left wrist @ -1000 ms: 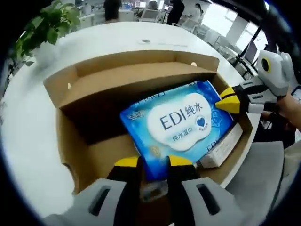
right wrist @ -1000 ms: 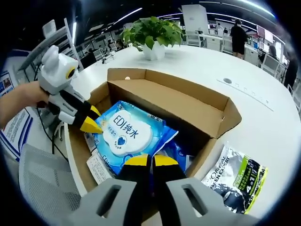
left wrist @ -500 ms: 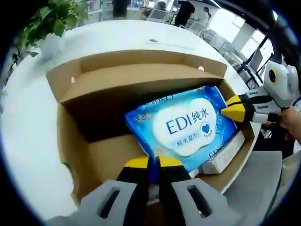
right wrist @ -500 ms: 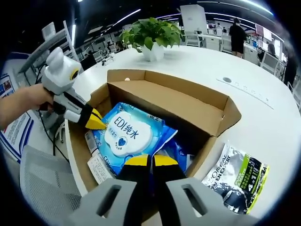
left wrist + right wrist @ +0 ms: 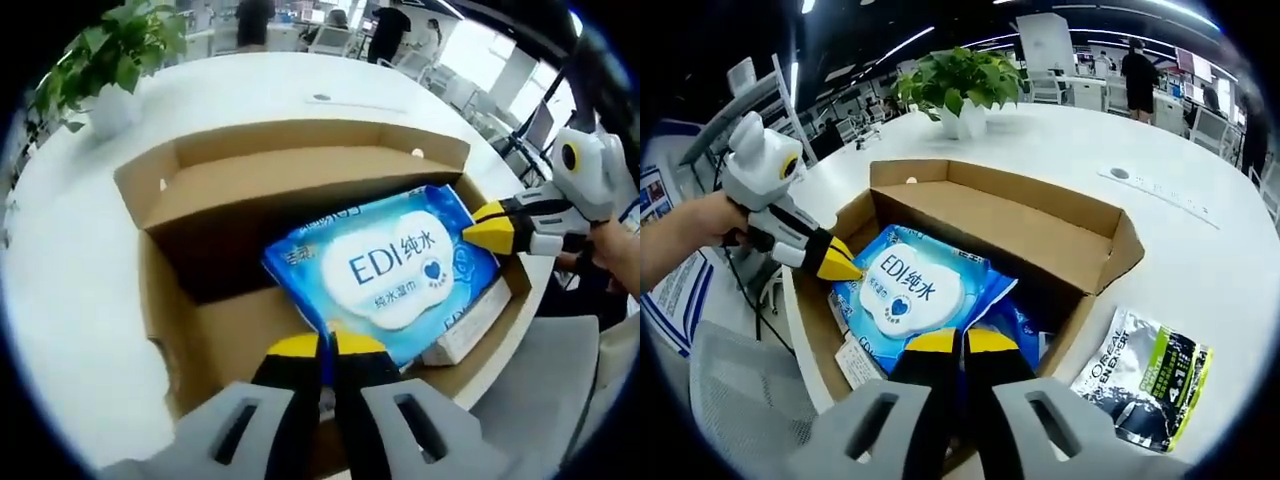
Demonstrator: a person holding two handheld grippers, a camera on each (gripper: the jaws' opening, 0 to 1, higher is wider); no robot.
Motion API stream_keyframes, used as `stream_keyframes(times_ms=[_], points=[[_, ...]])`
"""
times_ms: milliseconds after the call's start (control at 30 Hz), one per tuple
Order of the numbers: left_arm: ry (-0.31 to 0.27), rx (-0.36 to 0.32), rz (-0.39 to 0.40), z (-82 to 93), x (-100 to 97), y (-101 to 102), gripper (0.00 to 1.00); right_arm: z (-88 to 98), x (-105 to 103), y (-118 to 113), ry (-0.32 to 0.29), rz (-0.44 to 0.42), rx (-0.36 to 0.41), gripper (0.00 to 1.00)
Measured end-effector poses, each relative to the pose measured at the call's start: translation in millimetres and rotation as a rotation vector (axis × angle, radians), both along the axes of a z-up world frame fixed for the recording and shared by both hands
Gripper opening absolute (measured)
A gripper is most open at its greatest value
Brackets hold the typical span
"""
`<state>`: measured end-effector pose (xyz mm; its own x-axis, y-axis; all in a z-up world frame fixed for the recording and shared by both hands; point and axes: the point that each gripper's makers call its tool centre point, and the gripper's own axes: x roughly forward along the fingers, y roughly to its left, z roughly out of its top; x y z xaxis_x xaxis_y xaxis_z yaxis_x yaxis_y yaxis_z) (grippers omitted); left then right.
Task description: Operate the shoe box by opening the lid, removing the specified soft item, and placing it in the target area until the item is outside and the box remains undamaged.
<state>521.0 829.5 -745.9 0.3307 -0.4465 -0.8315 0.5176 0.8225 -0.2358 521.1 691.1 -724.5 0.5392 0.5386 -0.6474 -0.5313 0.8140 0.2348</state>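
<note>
Currently the shoe box (image 5: pixel 200 190) sits lid-open on the white table (image 5: pixel 70 280), and the blue EDI wipes pack (image 5: pixel 385 270) is inside it, tilted, label up, above a small white carton (image 5: pixel 470 325). The pack's long axis runs between the two grippers: diagonal in the left gripper view, near corner low, far end up by the box's end wall. Left gripper (image 5: pixel 325 350): jaws closed on the pack's near edge. Right gripper (image 5: pixel 960 345): jaws pinched together on the opposite edge. Versus 1.0 s ago, the left jaws had a gap and have now shut on the pack; the pack sits about where it was. A black-green L'Oreal sachet (image 5: pixel 1145 375) lies on the table beside the box, with a potted plant (image 5: pixel 960 80) beyond.
</note>
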Motion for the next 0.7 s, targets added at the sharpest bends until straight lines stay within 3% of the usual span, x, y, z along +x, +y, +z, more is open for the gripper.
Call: stream_keyframes(times_ms=[700], points=[[-0.086,-0.029,0.007,38.2,1.7,-4.4,0.0,33.3,0.0,-4.7,-0.055,-0.015,0.048,0.0]])
